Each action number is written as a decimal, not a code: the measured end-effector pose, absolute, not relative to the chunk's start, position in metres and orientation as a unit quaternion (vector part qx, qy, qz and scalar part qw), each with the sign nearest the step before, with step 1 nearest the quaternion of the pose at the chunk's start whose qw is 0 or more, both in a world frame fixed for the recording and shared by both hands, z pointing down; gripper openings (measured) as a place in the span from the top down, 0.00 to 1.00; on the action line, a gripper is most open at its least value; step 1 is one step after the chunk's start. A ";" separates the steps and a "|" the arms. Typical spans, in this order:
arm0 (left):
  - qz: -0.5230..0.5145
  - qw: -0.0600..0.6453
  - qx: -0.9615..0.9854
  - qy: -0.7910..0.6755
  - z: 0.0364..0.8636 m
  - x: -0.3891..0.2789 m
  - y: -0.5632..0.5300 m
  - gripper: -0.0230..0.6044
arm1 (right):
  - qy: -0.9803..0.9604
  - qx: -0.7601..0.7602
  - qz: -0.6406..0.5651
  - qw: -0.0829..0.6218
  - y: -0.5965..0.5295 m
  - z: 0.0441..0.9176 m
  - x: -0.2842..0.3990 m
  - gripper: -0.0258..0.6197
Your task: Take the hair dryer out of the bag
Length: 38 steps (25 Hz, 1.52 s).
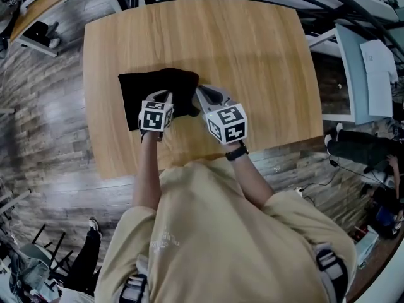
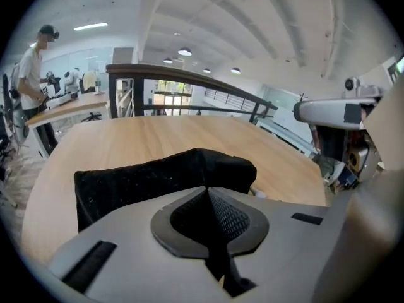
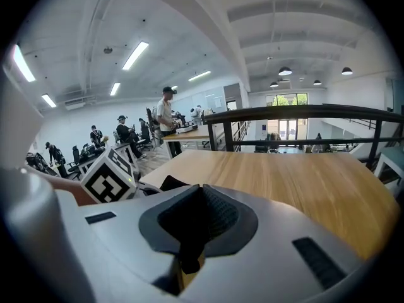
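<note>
Nearest, a beige shirt [image 1: 214, 232] is seen, from which both forearms are stretched toward 12 o'clock. The left gripper [image 1: 165, 97] is held with its jaws pressed together, nothing being seen between them, its tip over the near edge of a black bag [image 1: 136, 96]. The right gripper [image 1: 202, 93] is likewise closed and empty, its tip just beside the bag's bulging end at 3 o'clock. The bag is laid flat on a pale wooden table [image 1: 252, 62], toward 9 o'clock of the table's middle; the hair dryer itself cannot be made out. The table is set on a grey plank floor [image 1: 44, 137]. Beyond the far edge a dark railing [image 2: 183, 73] is seen, at 3 o'clock a white desk [image 1: 353, 74], and at 10 o'clock people [image 3: 165, 115] gathered at long benches under strip lights [image 3: 136, 54].
</note>
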<state>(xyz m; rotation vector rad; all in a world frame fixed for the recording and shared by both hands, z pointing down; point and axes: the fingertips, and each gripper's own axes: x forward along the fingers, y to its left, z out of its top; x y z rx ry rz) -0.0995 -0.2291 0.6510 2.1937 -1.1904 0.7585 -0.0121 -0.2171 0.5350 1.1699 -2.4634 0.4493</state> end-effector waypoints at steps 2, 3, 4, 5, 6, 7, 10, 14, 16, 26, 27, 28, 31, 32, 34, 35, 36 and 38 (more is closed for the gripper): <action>0.262 0.277 0.809 -0.447 0.647 -0.106 -0.231 0.93 | -0.873 0.419 0.161 0.190 -0.218 0.538 -0.008 0.92; 0.253 0.283 0.809 -0.450 0.644 -0.109 -0.232 0.93 | -0.872 0.421 0.162 0.191 -0.218 0.541 -0.005 0.92; 0.243 0.288 0.808 -0.453 0.642 -0.112 -0.233 0.93 | -0.870 0.423 0.164 0.192 -0.218 0.544 -0.001 0.92; 0.233 0.292 0.807 -0.456 0.639 -0.114 -0.234 0.93 | -0.870 0.423 0.164 0.193 -0.218 0.548 0.003 0.92; 0.223 0.296 0.807 -0.460 0.636 -0.117 -0.235 0.93 | -0.871 0.420 0.163 0.195 -0.217 0.551 0.006 0.92; 0.214 0.299 0.806 -0.464 0.633 -0.119 -0.236 0.94 | -0.873 0.415 0.159 0.199 -0.216 0.555 0.008 0.92; 0.201 0.297 0.803 -0.476 0.625 -0.127 -0.237 0.93 | -0.886 0.383 0.129 0.228 -0.213 0.569 0.010 0.92; 0.186 0.300 0.799 -0.487 0.617 -0.136 -0.238 0.93 | -0.902 0.321 0.080 0.278 -0.214 0.590 0.004 0.92; 0.178 0.307 0.796 -0.490 0.614 -0.140 -0.239 0.94 | -0.907 0.291 0.062 0.297 -0.217 0.600 -0.001 0.92; 0.174 0.304 0.796 -0.494 0.607 -0.143 -0.241 0.93 | -0.900 0.156 0.008 0.407 -0.222 0.659 -0.028 0.76; 0.173 0.305 0.796 -0.493 0.607 -0.143 -0.241 0.94 | -0.898 0.151 0.010 0.412 -0.225 0.664 -0.029 0.76; 0.173 0.305 0.797 -0.492 0.607 -0.142 -0.242 0.93 | -0.897 0.148 0.012 0.416 -0.228 0.668 -0.031 0.76; 0.172 0.307 0.796 -0.493 0.607 -0.142 -0.242 0.93 | -0.898 0.146 0.012 0.414 -0.238 0.673 -0.035 0.75; 0.170 0.309 0.795 -0.493 0.608 -0.140 -0.240 0.94 | -0.899 0.144 0.011 0.414 -0.238 0.675 -0.034 0.75; 0.169 0.314 0.794 -0.492 0.610 -0.137 -0.238 0.94 | -0.895 0.138 0.007 0.424 -0.240 0.678 -0.031 0.75; 0.169 0.315 0.794 -0.492 0.610 -0.136 -0.239 0.94 | -0.892 0.136 0.008 0.431 -0.241 0.679 -0.030 0.75; 0.168 0.315 0.794 -0.492 0.610 -0.137 -0.240 0.94 | -0.889 0.136 0.010 0.436 -0.243 0.679 -0.030 0.75; 0.165 0.316 0.793 -0.494 0.608 -0.138 -0.243 0.94 | -0.887 0.135 0.014 0.441 -0.245 0.679 -0.032 0.75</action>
